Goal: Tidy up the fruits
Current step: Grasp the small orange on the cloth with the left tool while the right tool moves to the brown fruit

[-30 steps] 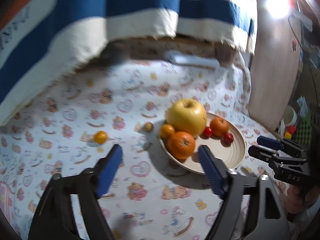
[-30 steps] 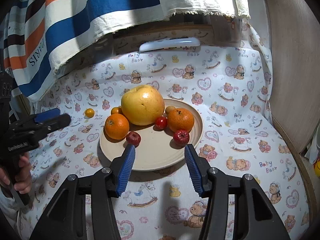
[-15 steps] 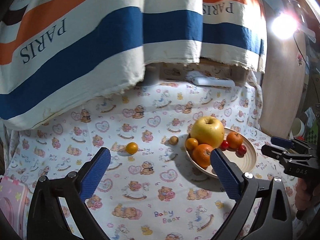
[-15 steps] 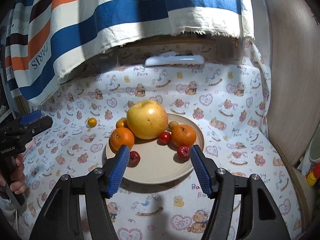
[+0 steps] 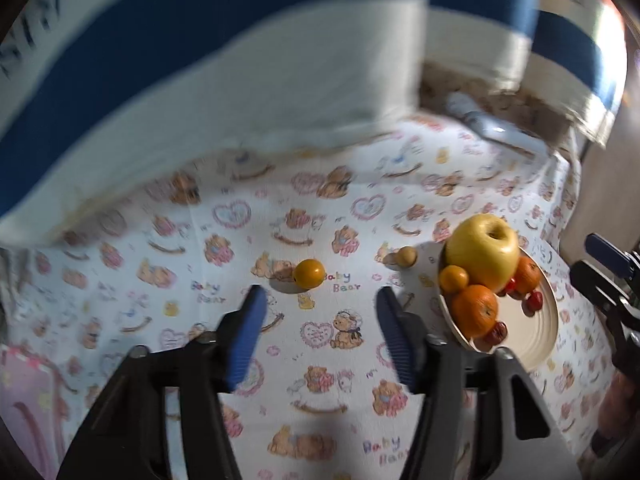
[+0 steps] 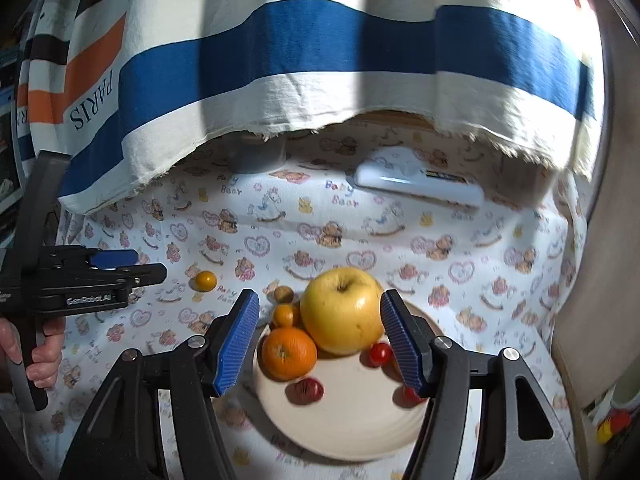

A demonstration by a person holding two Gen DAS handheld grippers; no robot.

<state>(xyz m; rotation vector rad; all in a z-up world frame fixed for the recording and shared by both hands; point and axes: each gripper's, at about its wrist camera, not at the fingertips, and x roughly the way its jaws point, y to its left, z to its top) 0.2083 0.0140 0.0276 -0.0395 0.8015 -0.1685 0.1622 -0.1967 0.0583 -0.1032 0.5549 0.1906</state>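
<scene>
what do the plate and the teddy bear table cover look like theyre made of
Plate: likely glazed ceramic, though it could be melamine; cream, smooth, with a soft sheen and a raised rim.
Table cover: thin printed cotton-like fabric, matte, with creases and folds near the edges.

Bear-print tablecloth [image 6: 460, 264], striped "PARIS" cloth [image 6: 280, 52] hanging over its far edge, white oblong device [image 6: 416, 184] beneath.

A white cloth [image 6: 460, 240] printed with bears, hearts and rocking horses covered the table. Behind it hung a striped fabric [image 6: 320, 60] in blue, cream, orange and black, with the word PARIS on it and a frayed lower edge. A white oblong device [image 6: 418, 184] lay under that edge. A wooden panel [image 6: 592, 280] stood on the right. Bright light fell from the upper right.
</scene>
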